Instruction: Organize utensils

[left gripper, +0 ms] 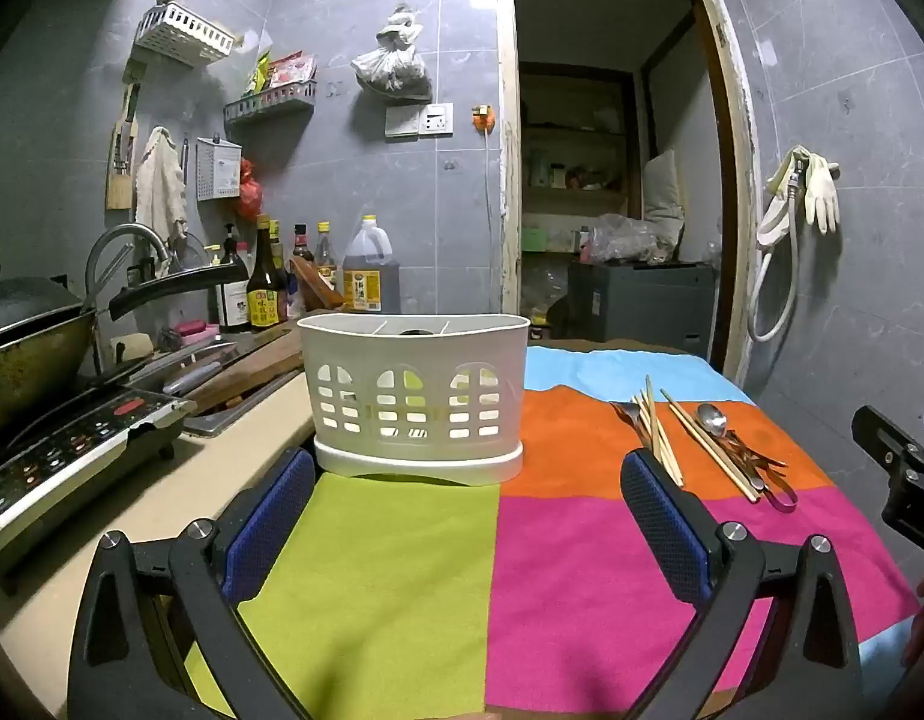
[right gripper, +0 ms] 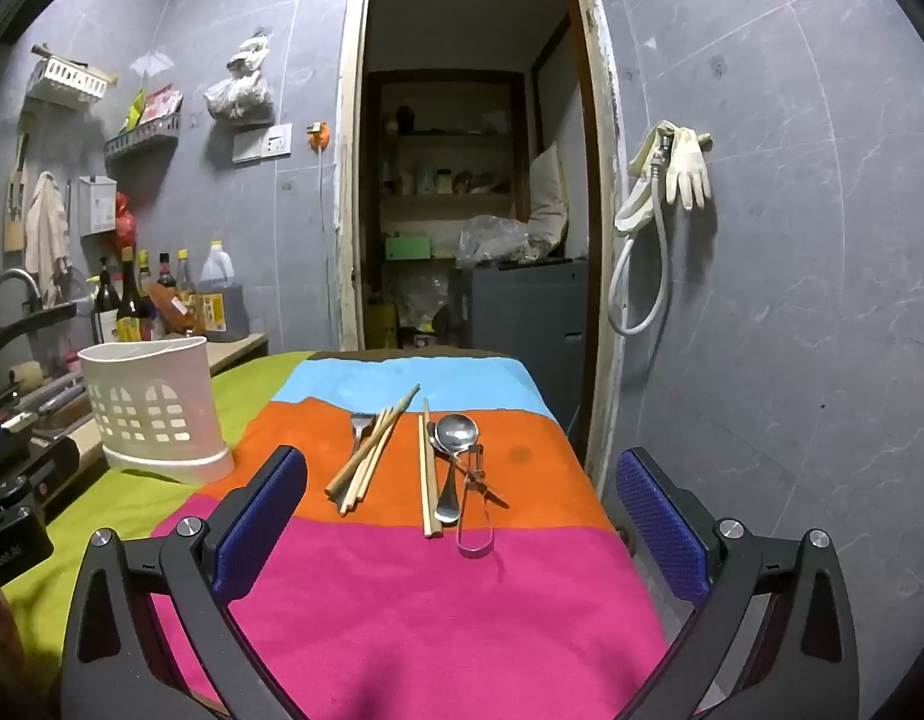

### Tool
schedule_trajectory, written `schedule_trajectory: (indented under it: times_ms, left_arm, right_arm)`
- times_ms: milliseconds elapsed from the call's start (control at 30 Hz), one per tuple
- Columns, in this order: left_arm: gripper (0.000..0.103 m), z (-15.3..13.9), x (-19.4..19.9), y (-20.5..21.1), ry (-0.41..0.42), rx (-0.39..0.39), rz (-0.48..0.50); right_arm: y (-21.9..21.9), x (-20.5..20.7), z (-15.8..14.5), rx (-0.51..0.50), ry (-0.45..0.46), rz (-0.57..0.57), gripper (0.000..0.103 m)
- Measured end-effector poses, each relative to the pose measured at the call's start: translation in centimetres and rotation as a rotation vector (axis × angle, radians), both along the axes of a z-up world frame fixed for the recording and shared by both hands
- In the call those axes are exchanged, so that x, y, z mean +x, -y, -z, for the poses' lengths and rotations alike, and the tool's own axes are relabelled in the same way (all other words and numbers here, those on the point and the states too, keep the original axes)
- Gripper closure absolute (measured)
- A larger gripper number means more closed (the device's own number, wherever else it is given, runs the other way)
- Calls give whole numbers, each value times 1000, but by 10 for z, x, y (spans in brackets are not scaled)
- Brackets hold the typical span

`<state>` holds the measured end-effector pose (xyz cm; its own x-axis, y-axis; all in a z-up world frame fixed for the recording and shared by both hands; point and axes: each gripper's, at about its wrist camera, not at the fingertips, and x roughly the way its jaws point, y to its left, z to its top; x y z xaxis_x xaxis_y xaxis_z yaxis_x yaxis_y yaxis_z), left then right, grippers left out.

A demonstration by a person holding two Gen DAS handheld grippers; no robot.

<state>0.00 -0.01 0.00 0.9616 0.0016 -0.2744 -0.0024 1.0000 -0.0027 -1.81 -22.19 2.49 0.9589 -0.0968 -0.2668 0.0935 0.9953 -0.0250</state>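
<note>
Around the white, lattice-pierced caddy (left gripper: 414,396), the cloth (right gripper: 402,600) shows 4 plain blocks: green beneath it, orange, pink and blue beside, against grey tiles (right gripper: 792,300).

We see a dim, cool-lit kitchen through two fisheye lenses: walls and the doorway (right gripper: 468,180) bow toward black vignetted corners, the room beyond lies dark, and soft shadows pool on the cloth's (right gripper: 402,600) near edge.

Hidden and cut-off parts around the utensils

The white utensil caddy (left gripper: 414,402) hides its own inside, its dividers barely showing; the fork (right gripper: 360,427) lies partly under chopsticks (right gripper: 372,450); the right gripper (left gripper: 900,480) is cut by the left view's edge; bottle labels (left gripper: 267,303) are too small to read.
</note>
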Motion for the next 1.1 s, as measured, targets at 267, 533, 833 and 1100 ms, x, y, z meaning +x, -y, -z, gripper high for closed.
schedule_trajectory:
  times_ms: [267, 533, 833, 1100]
  left_arm:
    - [3, 0, 0, 0, 1, -3, 2]
    - [3, 0, 0, 0, 0, -7, 0]
    - [3, 0, 0, 0, 0, -6, 0]
    - [3, 0, 0, 0, 0, -8, 0]
  right_arm:
    - [0, 1, 1, 5, 0, -2, 0]
    - [-1, 2, 1, 2, -8, -1, 0]
    - [-2, 2, 3, 4, -10, -2, 0]
    - [-3, 3, 3, 6, -14, -4, 0]
